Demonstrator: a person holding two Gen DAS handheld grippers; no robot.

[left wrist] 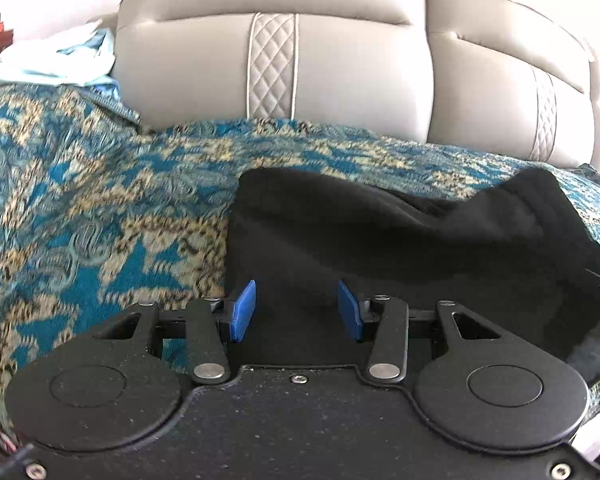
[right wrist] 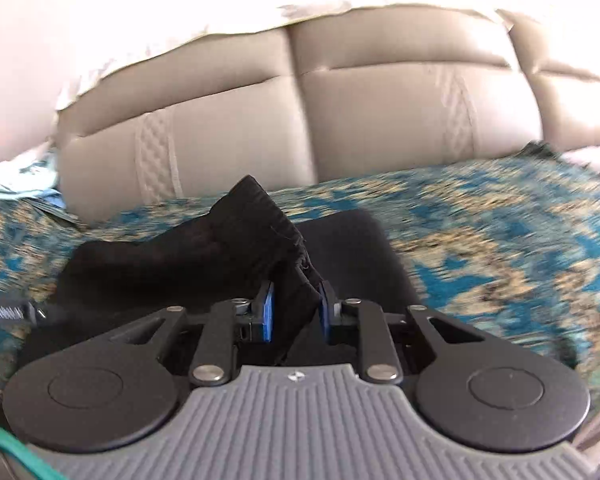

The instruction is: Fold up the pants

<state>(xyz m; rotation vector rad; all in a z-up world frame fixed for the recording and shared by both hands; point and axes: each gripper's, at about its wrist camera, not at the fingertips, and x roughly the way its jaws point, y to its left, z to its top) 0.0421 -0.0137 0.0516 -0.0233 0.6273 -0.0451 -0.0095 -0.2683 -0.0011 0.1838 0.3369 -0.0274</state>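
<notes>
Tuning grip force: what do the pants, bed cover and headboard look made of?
Pants: black, matte soft knit, probably fleece or jersey; ribbed band, limp folds.
Bed cover: woven jacquard-like cloth, teal and gold pattern, slight sheen.
Headboard: beige leather or faux leather; smooth padded panels, quilted strip.

The patterned bedspread (right wrist: 500,240) is smeared by blur at the right. The black pants (left wrist: 380,232) are hidden below by the left tool (left wrist: 296,310); their right end is cut off.

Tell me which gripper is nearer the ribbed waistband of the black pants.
Right. The right gripper has its jaws closed on the bunched ribbed waistband. The left gripper hovers with open jaws over a flat part of the black pants, gripping nothing.
</notes>
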